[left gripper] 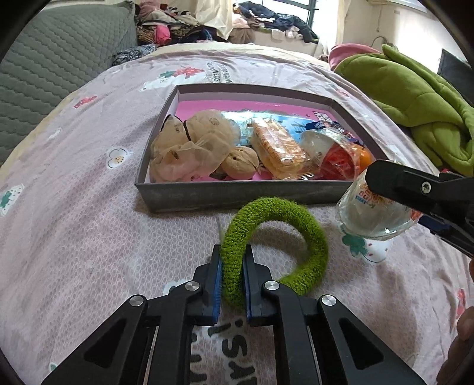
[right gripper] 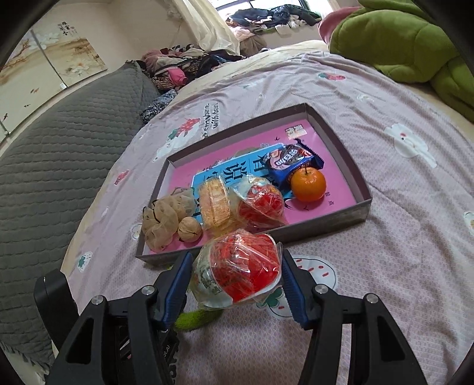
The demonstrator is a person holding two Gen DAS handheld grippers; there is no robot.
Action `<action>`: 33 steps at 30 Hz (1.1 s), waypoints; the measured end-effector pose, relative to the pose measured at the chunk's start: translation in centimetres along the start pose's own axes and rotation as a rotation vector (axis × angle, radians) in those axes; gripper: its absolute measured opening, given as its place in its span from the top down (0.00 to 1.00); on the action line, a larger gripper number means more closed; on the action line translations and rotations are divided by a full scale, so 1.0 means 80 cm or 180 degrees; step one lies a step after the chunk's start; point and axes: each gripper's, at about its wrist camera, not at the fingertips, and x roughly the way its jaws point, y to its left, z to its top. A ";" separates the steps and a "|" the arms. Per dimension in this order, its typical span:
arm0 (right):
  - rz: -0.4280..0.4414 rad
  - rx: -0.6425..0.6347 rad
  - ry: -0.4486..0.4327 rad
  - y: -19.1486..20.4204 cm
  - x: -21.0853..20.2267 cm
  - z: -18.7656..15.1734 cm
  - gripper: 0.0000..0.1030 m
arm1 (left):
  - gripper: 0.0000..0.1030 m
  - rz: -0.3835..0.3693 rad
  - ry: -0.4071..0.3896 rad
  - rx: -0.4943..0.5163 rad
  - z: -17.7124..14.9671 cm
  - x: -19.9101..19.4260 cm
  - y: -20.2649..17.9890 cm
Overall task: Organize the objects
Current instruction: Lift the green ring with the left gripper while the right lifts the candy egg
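Your left gripper (left gripper: 232, 277) is squeezed tight on the fuzzy green ring (left gripper: 278, 237), which hangs just above the pink bedsheet (left gripper: 89, 237). Your right gripper (right gripper: 235, 280) is clamped on a clear packet of red jelly (right gripper: 240, 269), right in front of the grey box (right gripper: 366, 207). The box already holds an orange (right gripper: 308, 183), a walnut (right gripper: 189, 228), a cracker pack (right gripper: 214, 204) and another jelly packet (right gripper: 260, 204).

Home bedroom: bed sheet (left gripper: 89, 207), clothes heap (left gripper: 177, 26), curtained window (right gripper: 237, 6).
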 end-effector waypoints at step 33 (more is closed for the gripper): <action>-0.0027 -0.0596 -0.0648 0.054 -0.109 0.090 0.43 | 0.89 0.0030 -0.0653 0.0097 0.101 -0.121 0.001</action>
